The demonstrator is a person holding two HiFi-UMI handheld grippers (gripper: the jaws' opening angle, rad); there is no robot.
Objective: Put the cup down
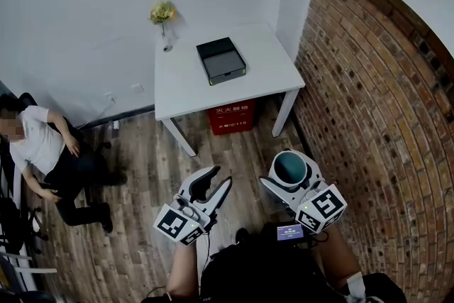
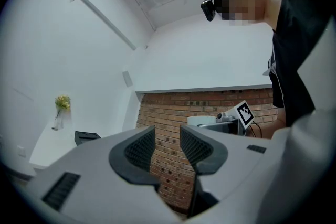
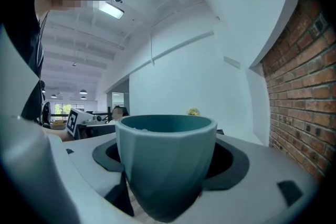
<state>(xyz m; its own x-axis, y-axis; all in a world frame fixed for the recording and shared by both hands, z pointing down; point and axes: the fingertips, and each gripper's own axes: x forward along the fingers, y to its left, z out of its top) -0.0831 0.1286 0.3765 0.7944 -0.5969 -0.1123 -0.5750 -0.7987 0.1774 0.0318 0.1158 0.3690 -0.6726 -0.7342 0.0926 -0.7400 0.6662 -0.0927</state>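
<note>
Cup (image 1: pixel 289 168) clamped upright in right gripper (image 3: pixel 168 159); left gripper (image 2: pixel 168 147) empty, jaws narrowly apart. To be held level, carried to table (image 1: pixel 273 71) (well ahead), released once seated.

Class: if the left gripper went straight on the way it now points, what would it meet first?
Probably the brick wall, which fills the gap between the jaws of the open left gripper; nothing nearer shows, though depth is unclear.

left tongs (image 2: pixel 167 138): apart, empty | ahead: brick wall (image 2: pixel 210 107)
</note>
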